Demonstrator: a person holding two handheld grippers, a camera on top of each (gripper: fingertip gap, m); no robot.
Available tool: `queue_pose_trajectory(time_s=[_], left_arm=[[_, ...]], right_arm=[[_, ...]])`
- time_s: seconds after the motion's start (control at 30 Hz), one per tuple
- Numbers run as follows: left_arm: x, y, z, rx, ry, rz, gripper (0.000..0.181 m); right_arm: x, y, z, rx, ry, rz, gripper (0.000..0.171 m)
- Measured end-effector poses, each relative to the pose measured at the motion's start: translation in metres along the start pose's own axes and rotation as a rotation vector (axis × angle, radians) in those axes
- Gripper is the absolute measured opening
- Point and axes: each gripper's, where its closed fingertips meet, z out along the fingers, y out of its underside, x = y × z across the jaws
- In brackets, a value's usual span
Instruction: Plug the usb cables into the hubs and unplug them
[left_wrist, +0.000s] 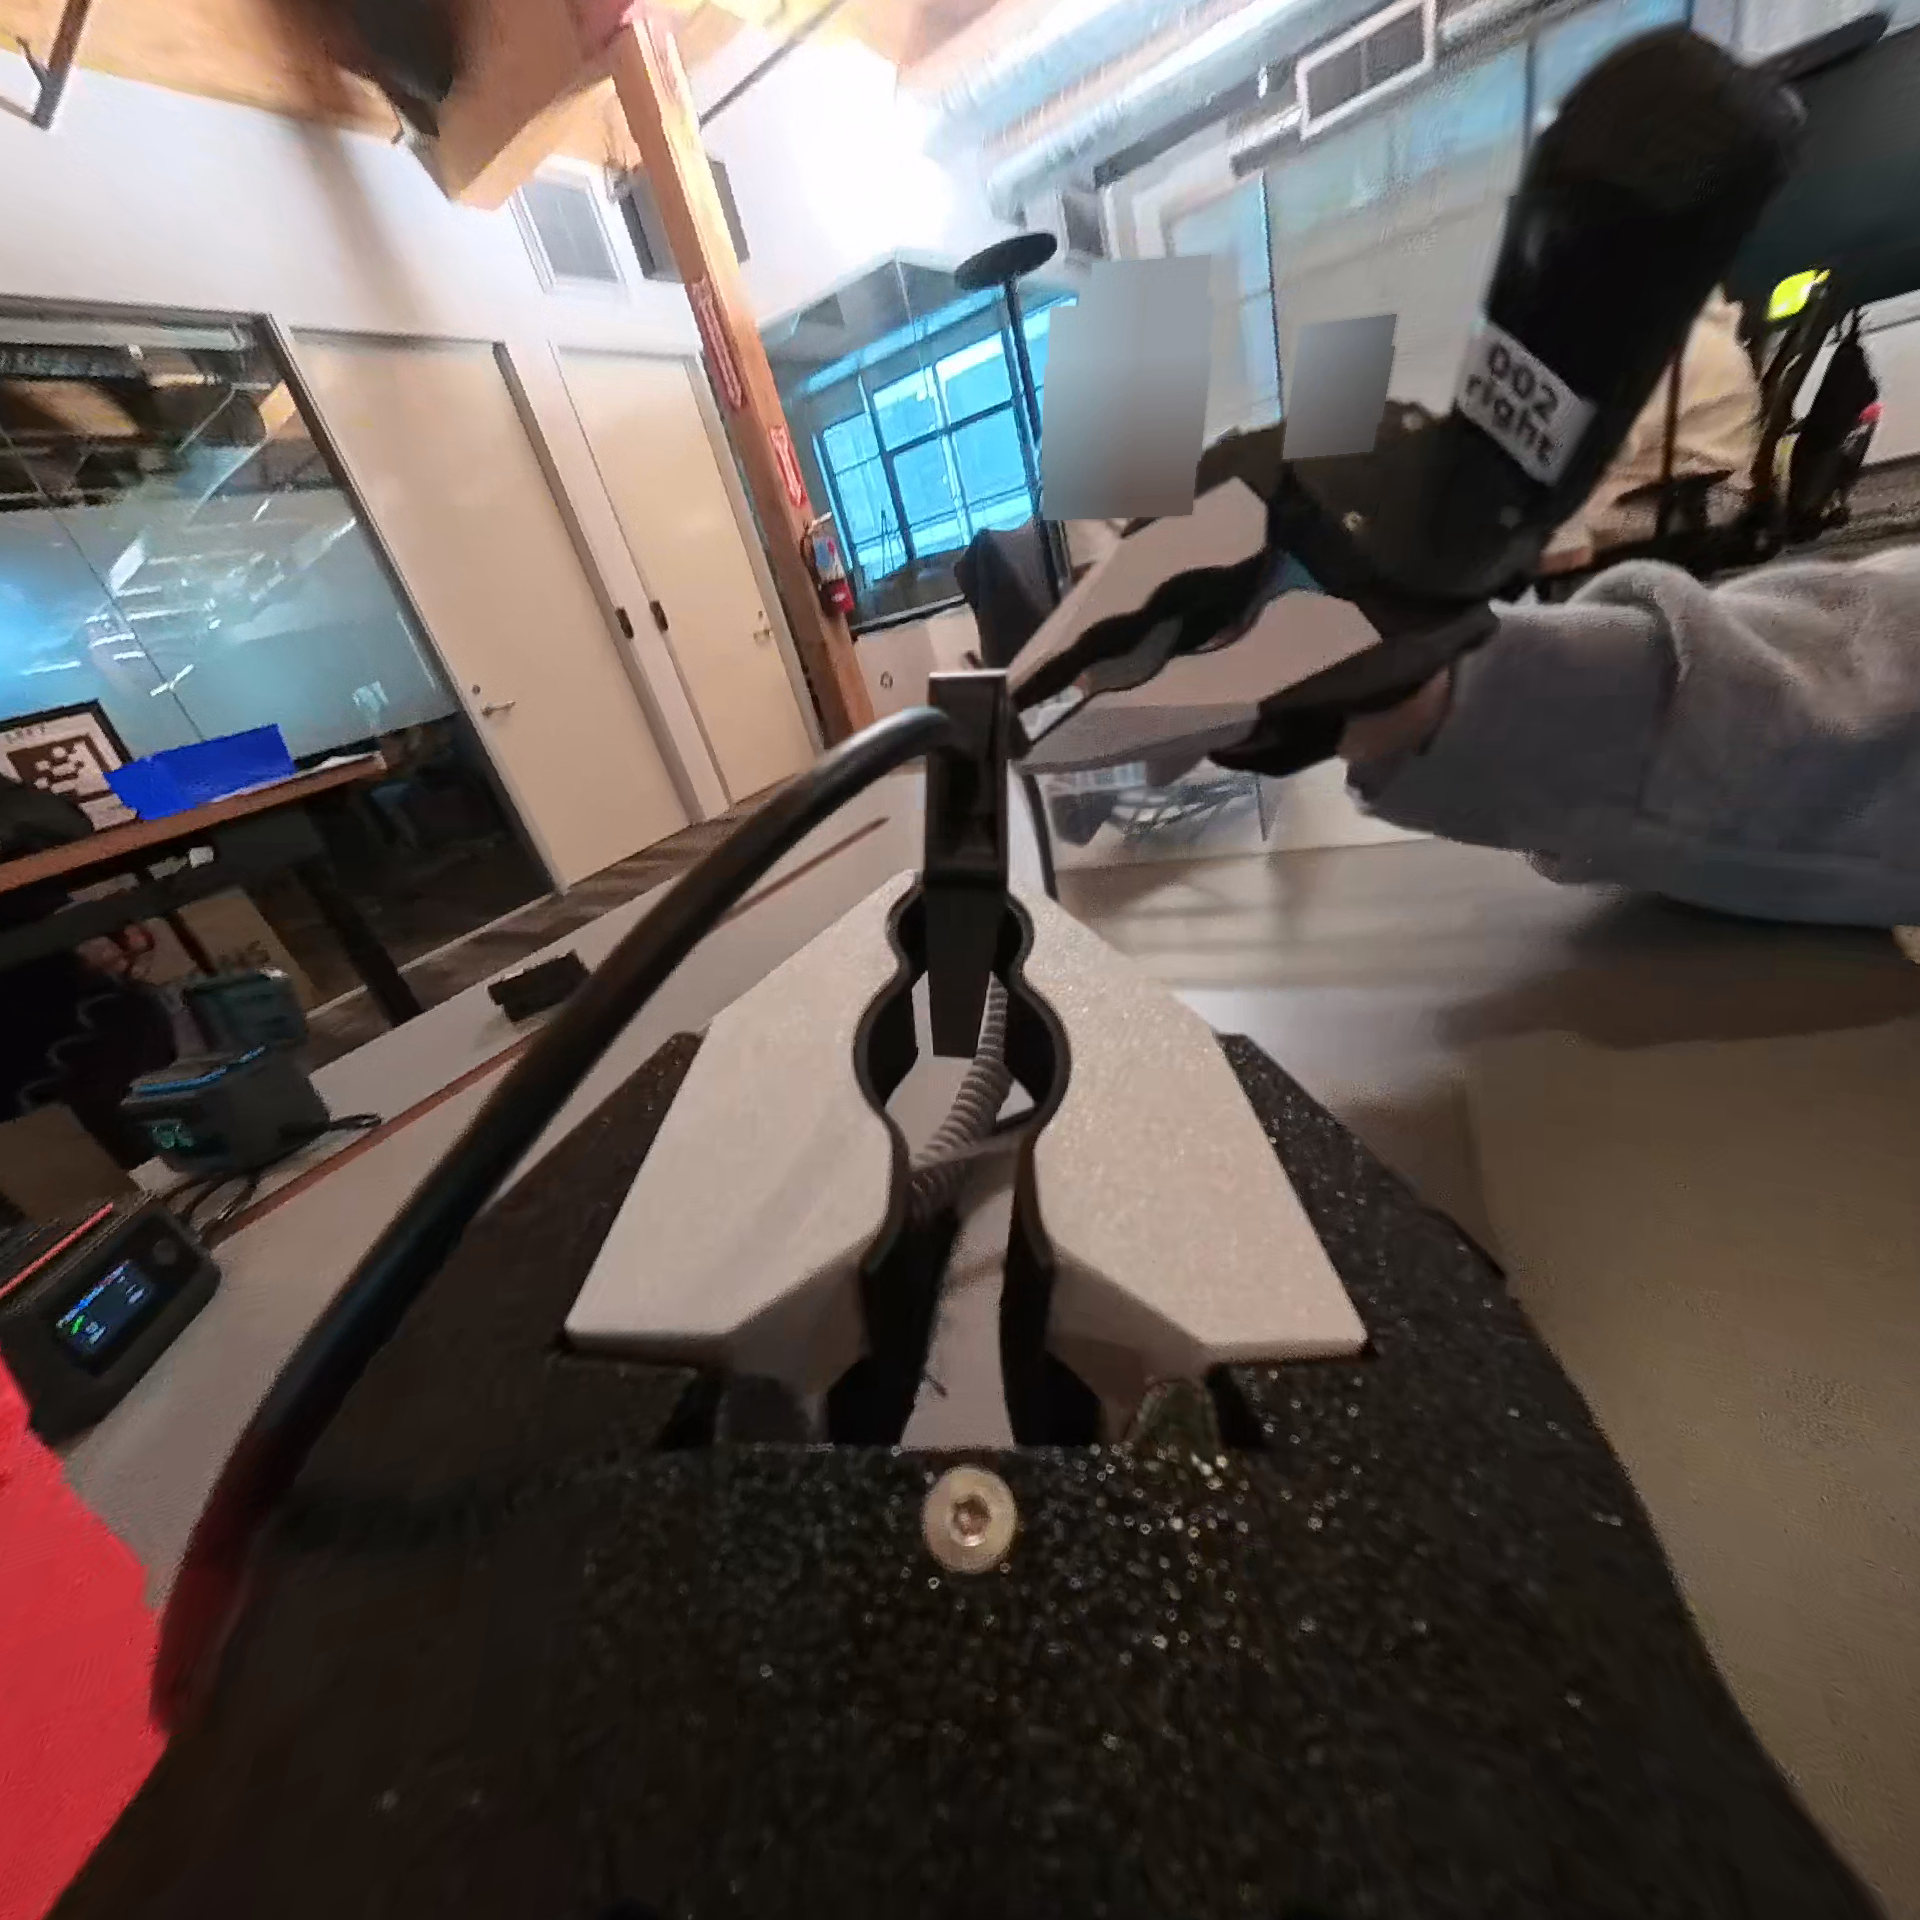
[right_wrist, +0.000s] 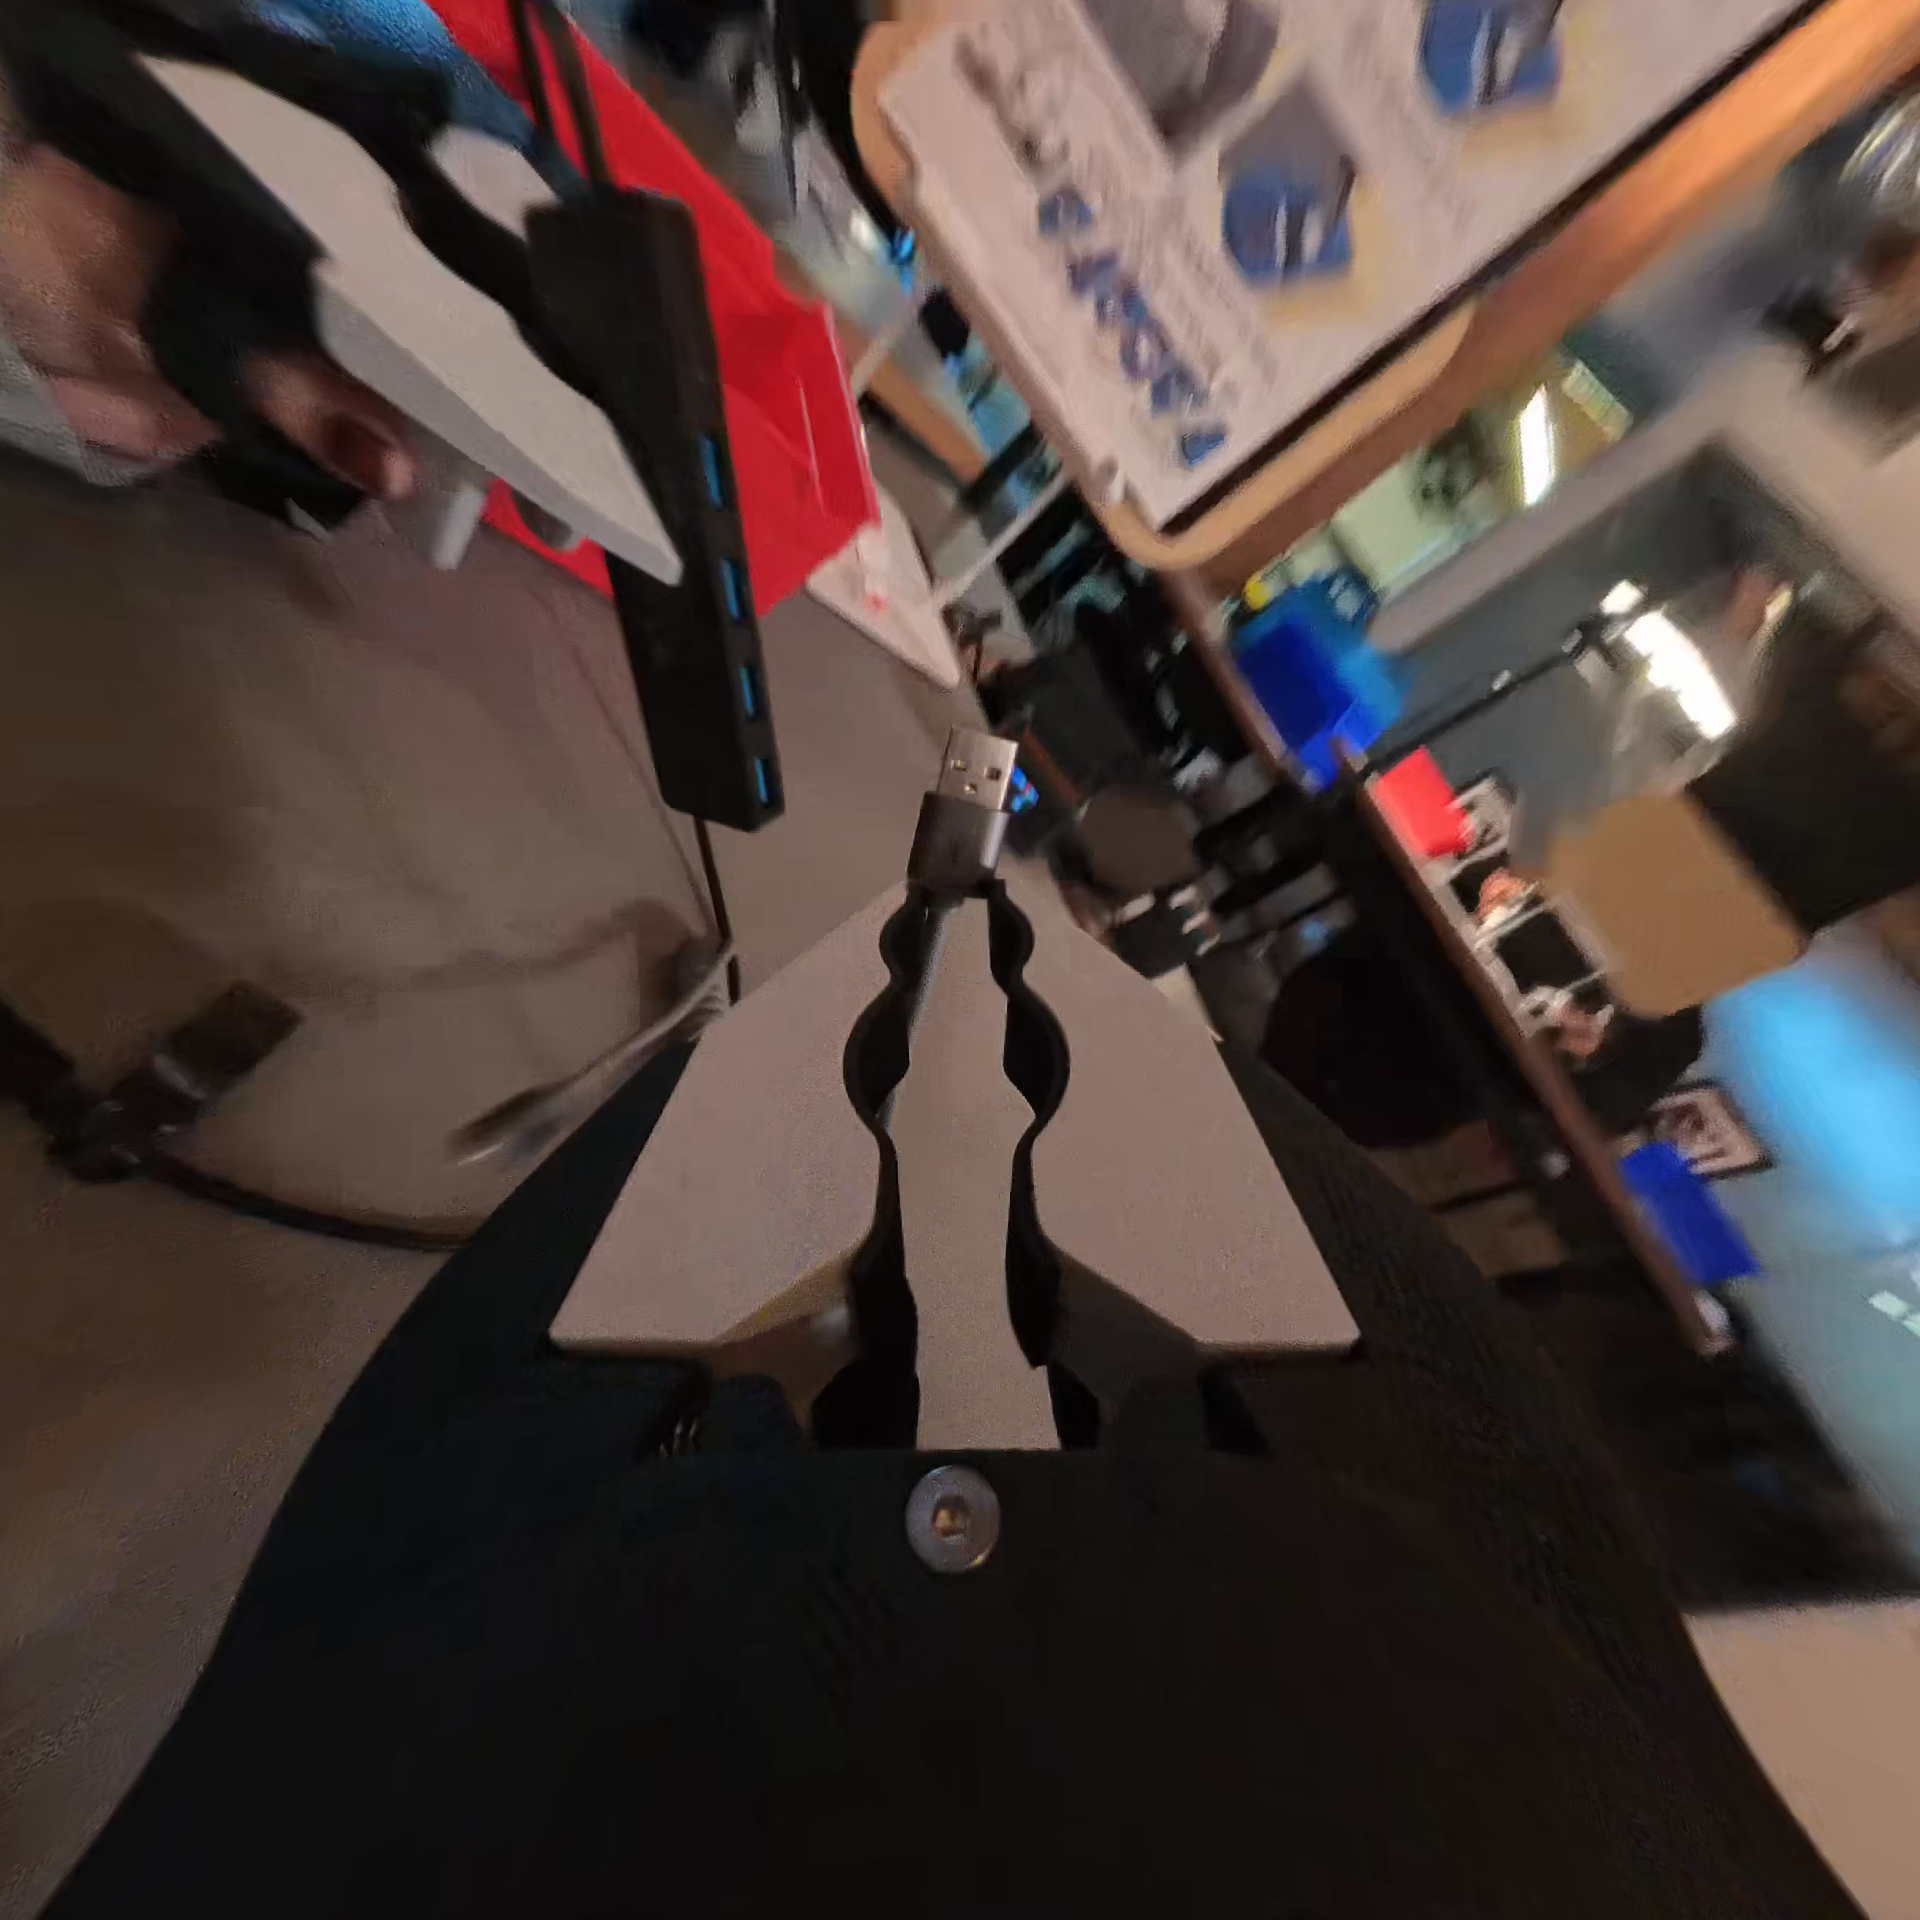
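Containers: red bin (right_wrist: 769, 343) at 12 o'clock behind the hub in right wrist view, contents not visible; blue bins (right_wrist: 1320, 675) at 2 o'clock, too blurred to tell contents

Left gripper (left_wrist: 961, 925): jaws nearly closed, clamped on the hub (left_wrist: 966, 831). In the left wrist view the hub shows edge-on, a slim glossy black bar standing up out of the jaw tips toward 12 o'clock. Its black cable (left_wrist: 540, 1091) leaves the top end and arcs down to 8 o'clock. A grey braided cable (left_wrist: 966, 1122) runs under the jaws, seen through the gap

Right wrist view shows the same hub as a long flat black strip at 11 o'clock, four blue ports down its side edge, held between the left gripper's grey fingers (right_wrist: 468, 343)

Right gripper (right_wrist: 951, 894): jaws nearly closed, pinching the USB cable just behind the plug (right_wrist: 961, 821). Plug is type A, silver metal shell, dark grey sleeve, pointing to 12 o'clock past the jaw tips. Plug is in the air, near the hub's lower end but apart from it, in no port

From the left wrist view the right gripper sits at 2 o'clock, tips just beside the hub's top end; contact there I can't tell. Gloved hand (left_wrist: 1351, 717) and grey sleeve (left_wrist: 1662, 727) behind it

Fingers on both grippers: flat matte grey plates with wavy scalloped inner edges on speckled black mounts, one hex screw at centre

Desk (left_wrist: 1558, 1195) is smooth, pale grey-beige. Small black block (left_wrist: 535, 985) lies on it at 10 o'clock
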Motion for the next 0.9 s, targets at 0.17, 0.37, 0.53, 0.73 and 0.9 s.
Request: queue_pose_trajectory(time_s=[0.17, 0.37, 0.53, 0.73, 0.9], left_arm=[[0.007, -0.003, 0.000, 0.015, 0.044, -0.006, 0.008], [0.012, -0.005, 0.001, 0.027, 0.081, -0.026, 0.008], [0.016, -0.007, 0.001, 0.042, 0.106, -0.054, 0.008], [0.018, -0.007, 0.002, 0.043, 0.113, -0.057, 0.008], [0.020, -0.007, 0.004, 0.035, 0.121, -0.104, 0.008]], right_arm=[[-0.013, -0.014, -0.011, 0.048, 0.026, -0.088, 0.010], [-0.015, -0.025, -0.011, 0.027, 0.040, -0.205, 0.010], [-0.021, -0.033, -0.006, -0.043, 0.047, -0.493, 0.010], [-0.026, -0.036, -0.004, -0.088, 0.052, -0.744, 0.010], [-0.020, -0.036, -0.004, -0.116, 0.133, -0.978, 0.010]])
